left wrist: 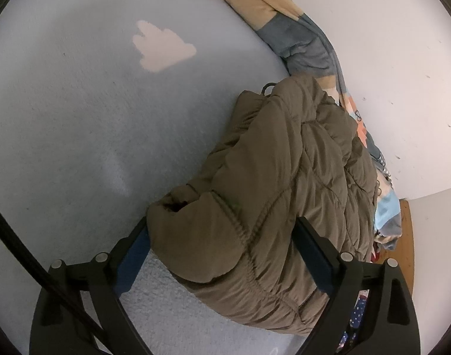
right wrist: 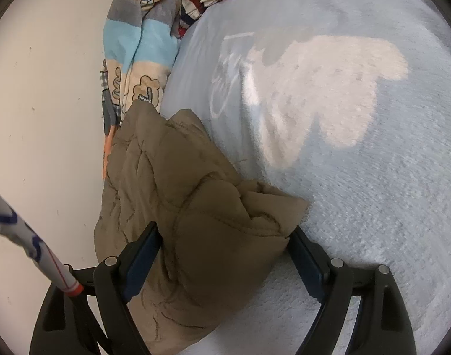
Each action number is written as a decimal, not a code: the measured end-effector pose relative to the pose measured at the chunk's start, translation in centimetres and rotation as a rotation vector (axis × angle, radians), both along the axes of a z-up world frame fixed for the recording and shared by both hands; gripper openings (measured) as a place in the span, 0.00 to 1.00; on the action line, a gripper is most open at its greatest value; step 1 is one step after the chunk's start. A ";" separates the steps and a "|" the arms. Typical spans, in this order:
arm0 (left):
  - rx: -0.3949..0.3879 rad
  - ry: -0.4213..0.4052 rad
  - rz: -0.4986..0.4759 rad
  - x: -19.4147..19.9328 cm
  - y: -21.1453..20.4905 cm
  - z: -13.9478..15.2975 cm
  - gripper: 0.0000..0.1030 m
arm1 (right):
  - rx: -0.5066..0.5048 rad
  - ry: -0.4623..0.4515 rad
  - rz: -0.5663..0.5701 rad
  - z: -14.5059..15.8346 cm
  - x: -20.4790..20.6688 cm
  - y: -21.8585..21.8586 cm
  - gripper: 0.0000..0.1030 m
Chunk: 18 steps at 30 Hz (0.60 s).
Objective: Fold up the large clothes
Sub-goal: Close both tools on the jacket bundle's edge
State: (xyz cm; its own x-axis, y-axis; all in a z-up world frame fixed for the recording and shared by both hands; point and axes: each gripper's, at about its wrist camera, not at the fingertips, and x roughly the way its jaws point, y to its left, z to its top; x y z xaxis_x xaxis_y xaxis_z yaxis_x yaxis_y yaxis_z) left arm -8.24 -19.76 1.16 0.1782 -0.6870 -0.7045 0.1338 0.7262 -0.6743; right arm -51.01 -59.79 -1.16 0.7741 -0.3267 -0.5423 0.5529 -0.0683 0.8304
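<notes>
An olive-brown quilted puffer jacket (left wrist: pixel 284 183) lies bunched and folded on a light blue fleece bed cover (left wrist: pixel 77 118), against the wall side. My left gripper (left wrist: pixel 222 236) is open wide, its jaws straddling the jacket's near folded end. In the right wrist view the same jacket (right wrist: pixel 190 207) lies along the bed's left edge. My right gripper (right wrist: pixel 222 242) is also open wide, with the jacket's other end between its jaws. Neither gripper pinches the fabric.
A striped, patterned blanket (left wrist: pixel 302 38) is bunched between the bed and the white wall (left wrist: pixel 388 59); it also shows in the right wrist view (right wrist: pixel 136 44). A pale cloud print (right wrist: pixel 329 88) marks the cover. A wooden floor strip (left wrist: pixel 404 230) shows by the wall.
</notes>
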 end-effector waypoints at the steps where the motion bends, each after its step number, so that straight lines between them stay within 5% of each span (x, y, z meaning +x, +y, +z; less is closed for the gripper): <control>1: 0.003 -0.004 0.003 -0.1 0.0 0.0 0.91 | -0.002 0.001 0.002 0.0 0.0 -0.1 0.84; 6: 0.016 -0.068 -0.034 -0.5 -0.7 0.7 0.90 | -0.047 0.044 0.035 0.7 0.4 -0.3 0.69; 7: 0.037 -0.108 -0.052 -0.8 -1.0 1.2 0.82 | -0.056 0.054 0.042 0.9 0.4 -0.3 0.65; 13: 0.251 -0.381 -0.155 -3.2 -3.8 4.4 0.54 | -0.173 0.206 0.090 3.1 1.8 0.3 0.47; 18: 0.462 -0.601 -0.222 -5.9 -6.4 5.5 0.51 | -0.280 0.360 0.144 4.9 3.3 0.9 0.40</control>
State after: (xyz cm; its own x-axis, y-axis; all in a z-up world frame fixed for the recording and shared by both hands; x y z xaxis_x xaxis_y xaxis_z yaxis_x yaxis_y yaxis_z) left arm -14.09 -26.19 6.69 0.5115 -0.4127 -0.7537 0.5545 0.8286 -0.0773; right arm -47.75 -58.87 3.70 0.6016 -0.4015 -0.6905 0.7960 0.2297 0.5600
